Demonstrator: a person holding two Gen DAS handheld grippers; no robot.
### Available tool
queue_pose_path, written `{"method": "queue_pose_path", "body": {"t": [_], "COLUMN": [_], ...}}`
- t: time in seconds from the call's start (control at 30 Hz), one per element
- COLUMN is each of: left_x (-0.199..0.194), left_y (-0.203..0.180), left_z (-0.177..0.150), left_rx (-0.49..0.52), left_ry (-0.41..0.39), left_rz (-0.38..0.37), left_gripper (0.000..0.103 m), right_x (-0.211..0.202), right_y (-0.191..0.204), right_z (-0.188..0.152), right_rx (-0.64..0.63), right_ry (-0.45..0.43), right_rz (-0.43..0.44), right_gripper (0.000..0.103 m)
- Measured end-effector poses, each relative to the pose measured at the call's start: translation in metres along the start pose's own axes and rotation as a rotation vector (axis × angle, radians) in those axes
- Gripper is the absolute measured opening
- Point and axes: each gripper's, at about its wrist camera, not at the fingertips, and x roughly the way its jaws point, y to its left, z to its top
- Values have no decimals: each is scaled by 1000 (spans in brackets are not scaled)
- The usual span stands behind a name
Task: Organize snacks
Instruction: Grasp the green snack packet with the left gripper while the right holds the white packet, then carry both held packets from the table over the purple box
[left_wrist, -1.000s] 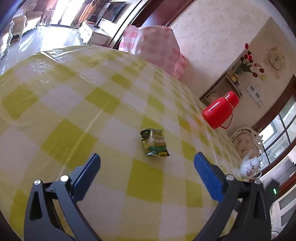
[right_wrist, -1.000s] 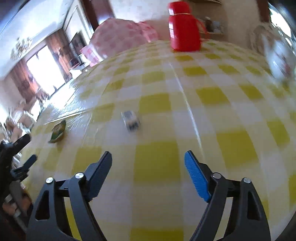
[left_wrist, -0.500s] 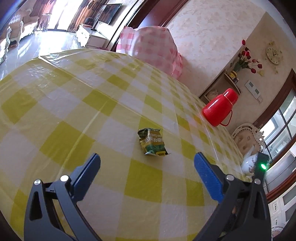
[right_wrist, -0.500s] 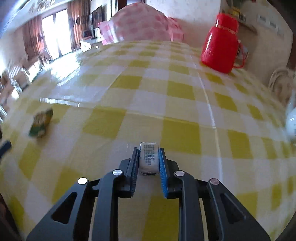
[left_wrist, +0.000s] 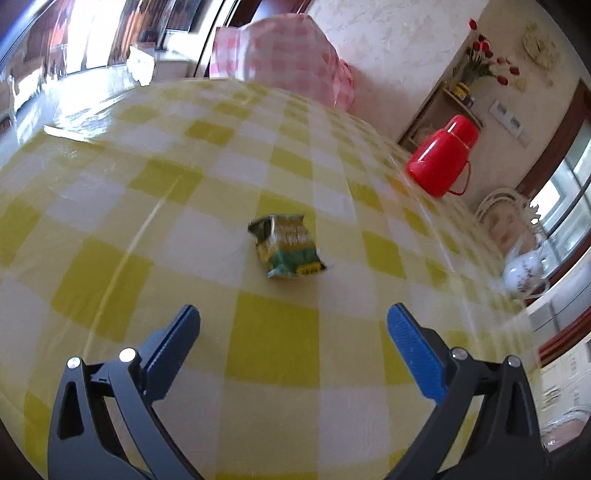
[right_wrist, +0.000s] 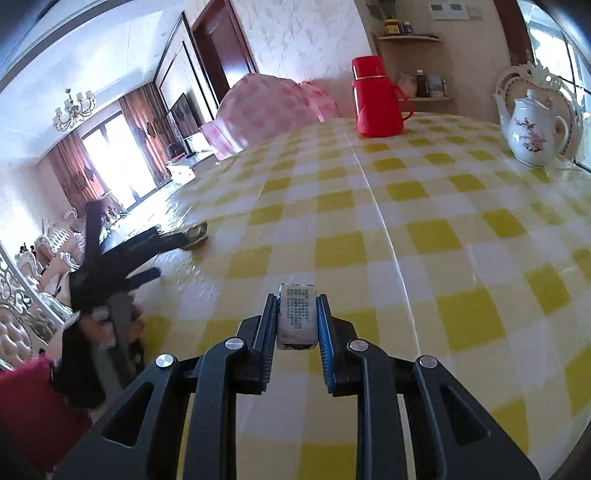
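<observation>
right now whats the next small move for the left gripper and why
Probably ease the left gripper forward and down until its open jaws straddle the green snack packet, then close. The packet lies flat on the checked tablecloth just ahead of the fingertips, untouched, while the right gripper is already shut on the small white snack.

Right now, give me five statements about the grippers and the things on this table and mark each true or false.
1. The right gripper is clamped on a small white packet. True.
2. The left gripper holds the green snack bag. False: its jaws are open and the bag lies on the tablecloth ahead of them.
3. The red thermos stands upright. True.
4. The white teapot lies on its side. False: it stands upright.
5. The tablecloth is plain blue. False: it is yellow and white checked.
</observation>
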Motion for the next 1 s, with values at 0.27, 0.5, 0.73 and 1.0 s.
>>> {"method": "queue_pose_path", "body": {"t": [0.27,0.5,0.73,1.0], "left_x": [50,64,51,31], "left_y": [-23,-49,-38,-58], "left_z": [40,34,29,-1], "left_rx": [152,703,762,820], "left_ry": [101,224,228,130], "left_rz": [160,22,-122,-19], "left_gripper": [101,102,78,42], "right_x": [6,-5,-1,4], "right_y": [1,-2,-6,-6], "right_z": [-6,-3,-2,-4], "right_rx": [-22,15,31,24], "right_ry": [30,8,26,37], "right_rz": [-13,8,-3,-16], "right_gripper": [21,21,22,22]}}
